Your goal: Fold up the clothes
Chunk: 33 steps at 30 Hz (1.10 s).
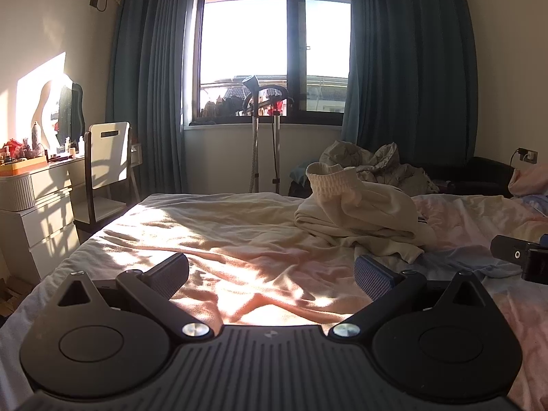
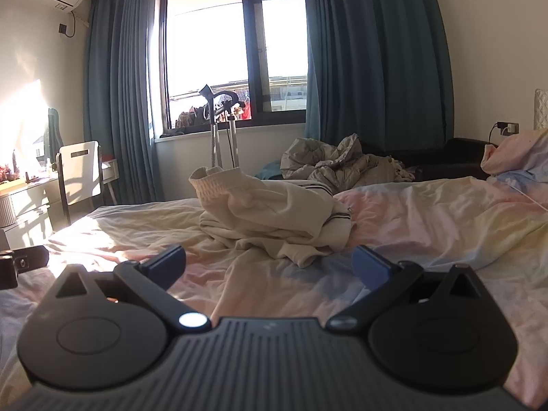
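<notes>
Both the left gripper (image 1: 270, 272) and right gripper (image 2: 269, 263) gape empty, cream garment (image 2: 274, 217) lying crumpled beyond their fingertips.

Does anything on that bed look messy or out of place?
Yes. A cream garment lies crumpled in a heap on the bed, its ribbed cuff sticking up rather than lying flat. Behind it, a grey quilted jacket is bunched up too. Nothing looks spilled or damaged.
</notes>
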{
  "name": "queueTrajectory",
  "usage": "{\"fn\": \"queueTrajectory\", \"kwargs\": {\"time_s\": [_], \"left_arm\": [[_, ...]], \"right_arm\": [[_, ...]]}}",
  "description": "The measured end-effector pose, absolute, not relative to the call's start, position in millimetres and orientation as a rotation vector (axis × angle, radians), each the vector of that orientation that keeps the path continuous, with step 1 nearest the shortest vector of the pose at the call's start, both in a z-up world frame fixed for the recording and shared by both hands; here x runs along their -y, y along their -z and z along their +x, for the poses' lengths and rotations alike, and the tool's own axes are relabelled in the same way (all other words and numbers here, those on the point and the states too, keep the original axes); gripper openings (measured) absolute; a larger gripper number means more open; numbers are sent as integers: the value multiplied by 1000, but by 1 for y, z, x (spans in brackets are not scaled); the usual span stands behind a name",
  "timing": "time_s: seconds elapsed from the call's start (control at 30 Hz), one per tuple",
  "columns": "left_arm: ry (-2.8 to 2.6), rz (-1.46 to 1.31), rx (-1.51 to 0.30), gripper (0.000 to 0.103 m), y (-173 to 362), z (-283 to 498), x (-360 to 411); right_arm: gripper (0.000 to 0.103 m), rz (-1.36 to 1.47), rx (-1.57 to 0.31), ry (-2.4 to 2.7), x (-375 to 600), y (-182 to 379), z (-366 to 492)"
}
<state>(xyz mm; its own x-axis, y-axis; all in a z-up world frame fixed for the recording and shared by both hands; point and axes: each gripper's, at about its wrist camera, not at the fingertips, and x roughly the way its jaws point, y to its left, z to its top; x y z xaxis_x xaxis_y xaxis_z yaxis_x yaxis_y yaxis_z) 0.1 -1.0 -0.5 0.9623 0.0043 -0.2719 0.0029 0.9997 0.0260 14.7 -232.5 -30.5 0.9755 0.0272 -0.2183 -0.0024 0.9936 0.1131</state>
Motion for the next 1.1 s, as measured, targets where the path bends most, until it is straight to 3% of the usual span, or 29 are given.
{"fn": "queueTrajectory", "kwargs": {"time_s": [1.1], "left_arm": [[35,13,-309,103,16,0,6]], "right_arm": [[103,118,-225,-34,240,32,17]]}}
